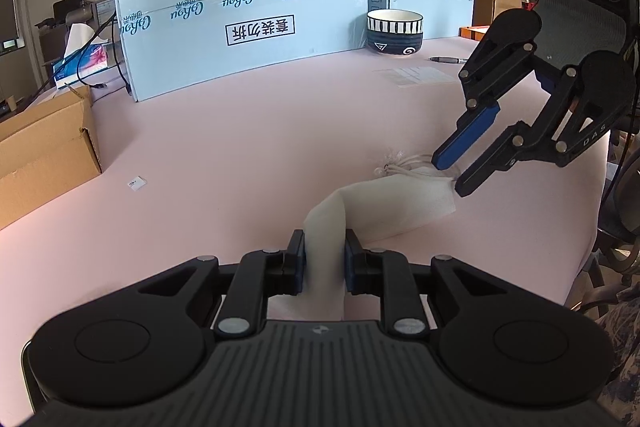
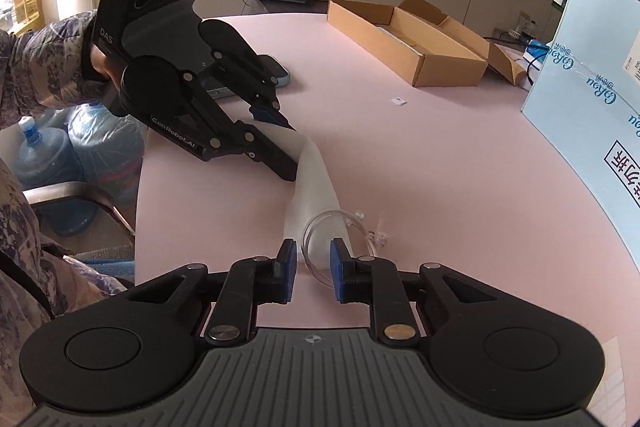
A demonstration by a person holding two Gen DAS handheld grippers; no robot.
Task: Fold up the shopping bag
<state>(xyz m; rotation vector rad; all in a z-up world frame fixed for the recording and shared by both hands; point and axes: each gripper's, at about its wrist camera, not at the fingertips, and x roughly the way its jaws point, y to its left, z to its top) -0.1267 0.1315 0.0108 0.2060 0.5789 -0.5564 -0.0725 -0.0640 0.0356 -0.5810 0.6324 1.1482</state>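
Left gripper (image 1: 324,259) clamps one end of the white shopping bag (image 1: 384,203), already gathered into a narrow strip on the pink table (image 1: 240,147); right gripper (image 2: 313,263) pinches the far, handle end; final folds remain.

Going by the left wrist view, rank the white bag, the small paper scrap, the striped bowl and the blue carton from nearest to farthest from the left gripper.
1. White bag, between the left gripper pads.
2. Small paper scrap, ahead left.
3. Striped bowl, far right.
4. Blue carton, along the back; its near corner rivals the bowl, too close to call.
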